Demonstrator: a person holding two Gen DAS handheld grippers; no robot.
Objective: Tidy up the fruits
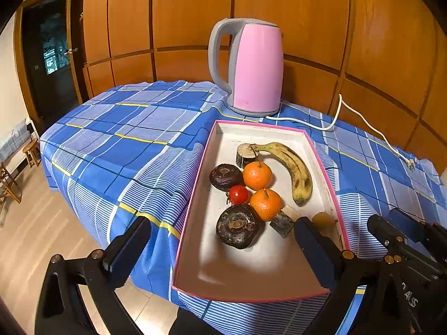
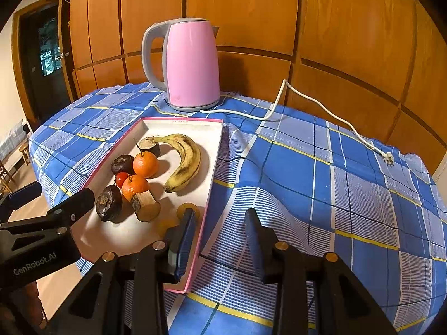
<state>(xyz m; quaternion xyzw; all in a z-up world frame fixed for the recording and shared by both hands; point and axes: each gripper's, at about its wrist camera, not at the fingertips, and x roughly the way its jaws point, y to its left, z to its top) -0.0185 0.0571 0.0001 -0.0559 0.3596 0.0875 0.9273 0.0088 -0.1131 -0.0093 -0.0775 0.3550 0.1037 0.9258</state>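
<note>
While both tongs (image 1: 220, 240) (image 2: 220, 240) gape empty, only the right view shows the kettle's spout (image 2: 215, 30).

Both grippers are built from black plastic frames with triangular cut-outs in the arms. Left gripper (image 1: 220, 240): fingers (image 1: 128, 247) faced with dark blue ribbed pads, brass-coloured round screws seen at the finger pivots. Right gripper (image 2: 220, 245): same build, blue pads (image 2: 185, 241) on black fingers, brass screws set at each pivot. White "GenRobot.AI" lettering is printed on the left gripper's body as seen from the right wrist view; partial white letters are visible on the right gripper's body in the left wrist view.
</note>
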